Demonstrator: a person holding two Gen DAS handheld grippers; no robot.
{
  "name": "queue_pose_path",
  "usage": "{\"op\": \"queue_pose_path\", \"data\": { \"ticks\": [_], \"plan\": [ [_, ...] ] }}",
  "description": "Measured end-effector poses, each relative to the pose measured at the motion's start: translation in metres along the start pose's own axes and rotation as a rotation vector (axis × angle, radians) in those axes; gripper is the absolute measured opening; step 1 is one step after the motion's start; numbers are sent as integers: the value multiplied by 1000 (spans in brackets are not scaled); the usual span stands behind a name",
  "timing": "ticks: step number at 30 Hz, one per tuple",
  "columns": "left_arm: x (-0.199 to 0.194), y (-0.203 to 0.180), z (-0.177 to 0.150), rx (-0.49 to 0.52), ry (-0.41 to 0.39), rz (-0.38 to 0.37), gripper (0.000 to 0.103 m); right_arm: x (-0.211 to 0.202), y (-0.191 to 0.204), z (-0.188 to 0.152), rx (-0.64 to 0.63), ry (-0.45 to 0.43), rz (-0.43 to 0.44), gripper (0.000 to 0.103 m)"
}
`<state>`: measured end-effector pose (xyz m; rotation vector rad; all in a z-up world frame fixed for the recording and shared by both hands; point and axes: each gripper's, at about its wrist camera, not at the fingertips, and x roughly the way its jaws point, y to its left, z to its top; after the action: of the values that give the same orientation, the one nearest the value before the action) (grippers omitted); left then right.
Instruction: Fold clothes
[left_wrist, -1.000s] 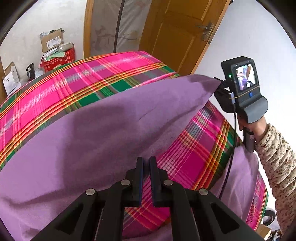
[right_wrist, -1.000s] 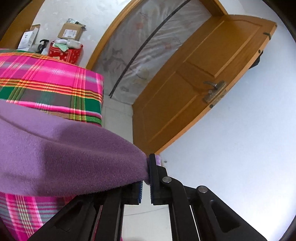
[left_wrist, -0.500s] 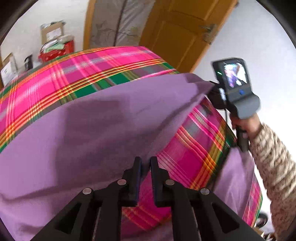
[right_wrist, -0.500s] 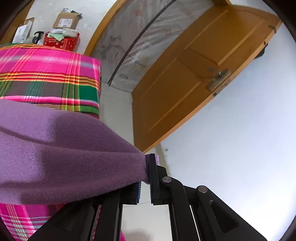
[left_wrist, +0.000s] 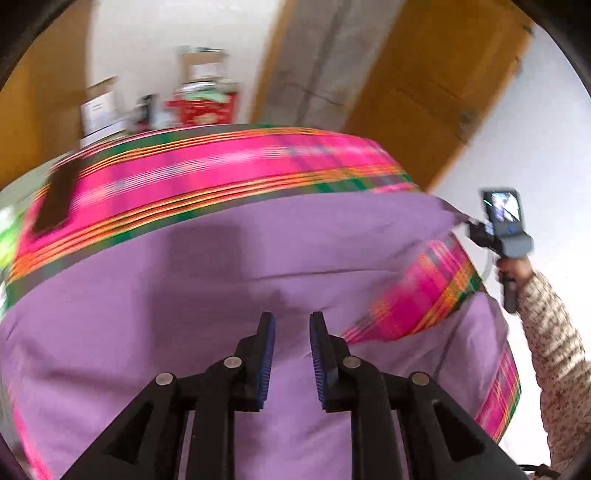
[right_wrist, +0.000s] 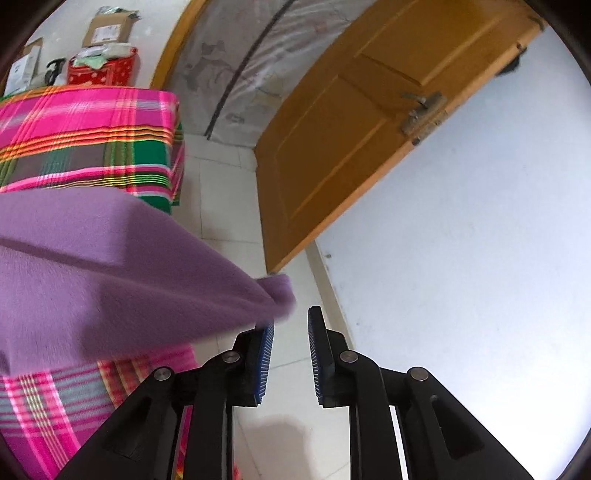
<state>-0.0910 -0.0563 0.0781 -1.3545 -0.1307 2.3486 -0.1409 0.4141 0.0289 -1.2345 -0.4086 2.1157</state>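
A purple cloth (left_wrist: 221, 295) lies spread over a bed covered in a pink plaid sheet (left_wrist: 221, 166), its long run going across the bed from the left side toward the door-side edge. The left gripper (left_wrist: 291, 350) hangs just above the cloth's near part, jaws opening, the blue pads apart with nothing between them; purple fabric only shows through the gap from below. The right gripper (right_wrist: 290, 354) sits at the bed's door-side edge, and its jaws are opening too. The cloth's corner (right_wrist: 280, 291) hangs just beyond the tip of the left-hand finger (right_wrist: 264, 354), touching or nearly touching it (I can't say which), and no longer sits between the pads.

So the cloth lies ahead of and below the left gripper and off to the left of the right one. I'd judge the right hand (left_wrist: 511, 266) nearer to an edge it could take up, since the corner droops right at its fingertip, while the left has only flat fabric under it.

The left wrist view is smeared, so the boxes (left_wrist: 199, 96) by the wall and a dark shape on the sheet's far left are hard to read. The cloth's near edge is cut off behind the gripper arms, and the fold lines are unclear.
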Motion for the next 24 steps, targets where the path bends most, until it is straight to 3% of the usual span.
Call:
{"op": "queue_pose_path", "data": {
  "ticks": [4, 7, 24],
  "plan": [
    [-32, 35, -30, -85, -9, 58, 20, -7, -25, -8, 90, 45, 26, 19],
    [-50, 55, -52, -145, -18, 86, 20, -24, -35, -14, 134, 31, 61, 19],
    [-147, 106, -158, -301, -49, 262, 25, -238, -42, -73, 50, -308, 447, 23]
  ]
}}
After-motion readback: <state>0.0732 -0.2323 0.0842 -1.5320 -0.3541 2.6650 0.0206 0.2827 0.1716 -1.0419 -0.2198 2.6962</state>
